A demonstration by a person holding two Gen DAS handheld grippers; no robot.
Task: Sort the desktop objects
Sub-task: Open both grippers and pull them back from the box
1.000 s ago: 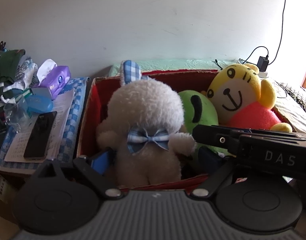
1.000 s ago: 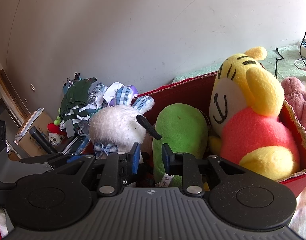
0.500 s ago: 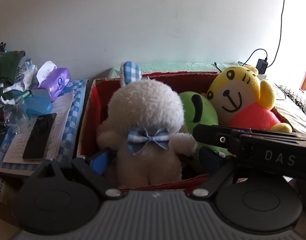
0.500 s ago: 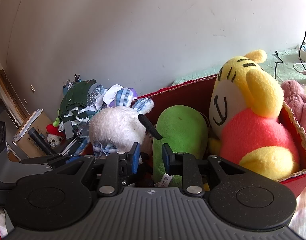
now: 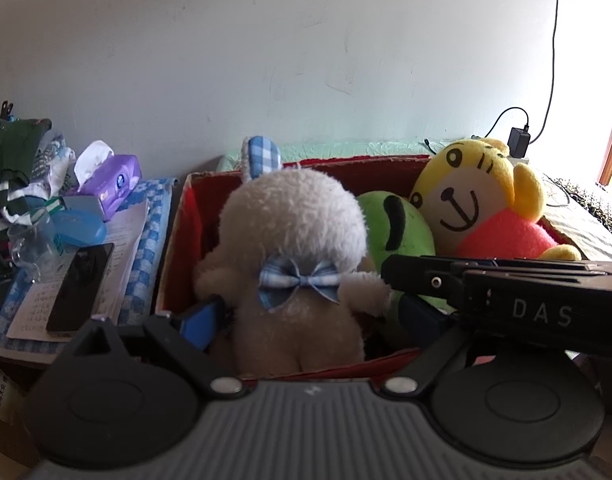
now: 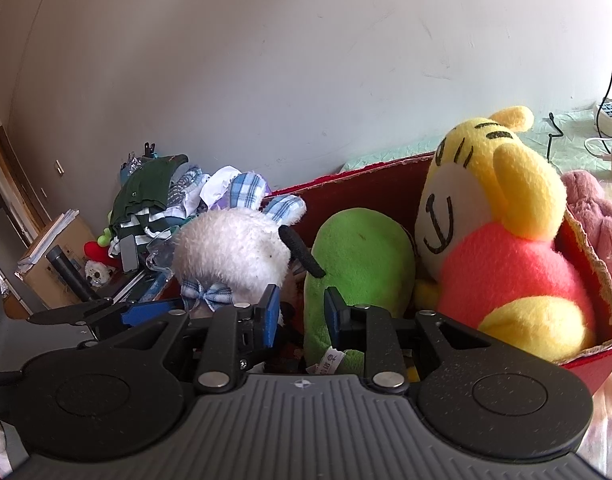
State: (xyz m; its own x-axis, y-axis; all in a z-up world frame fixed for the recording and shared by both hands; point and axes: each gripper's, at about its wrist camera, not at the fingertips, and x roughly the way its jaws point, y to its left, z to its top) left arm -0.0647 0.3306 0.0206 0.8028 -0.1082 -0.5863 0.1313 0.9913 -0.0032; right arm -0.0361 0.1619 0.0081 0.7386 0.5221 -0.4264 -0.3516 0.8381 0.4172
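Pale wall filled the background of the left wrist view, above a red box [image 5: 178, 248] holding a white plush rabbit [image 5: 294, 264], a green plush [image 5: 401, 228] and a yellow tiger plush [image 5: 477, 208]. To the box's left lay papers, a dark phone [image 5: 80, 288] and a purple tissue pack [image 5: 112, 184] on a checked cloth. The left tool [image 5: 306, 316] stood wide, its blue pads on either side of the rabbit's lower body; whether they pressed the fur could not be told. The right tool's black finger crossed in from the right, near the rabbit's arm. In the right wrist view, the same wall rose behind the box [image 6: 385, 188], with the rabbit [image 6: 234, 248] at its left end, the green plush [image 6: 361, 256] in the middle and the tiger [image 6: 501, 232] at the right. The right tool [image 6: 302, 312] was nearly closed, with no object visibly between its pads, hovering at the box's near edge before the green plush. The rabbit looked light, soft and compressible, not fragile; its fluffy pile might slip, so a firm squeeze across the torso below the bow seemed the best hold.
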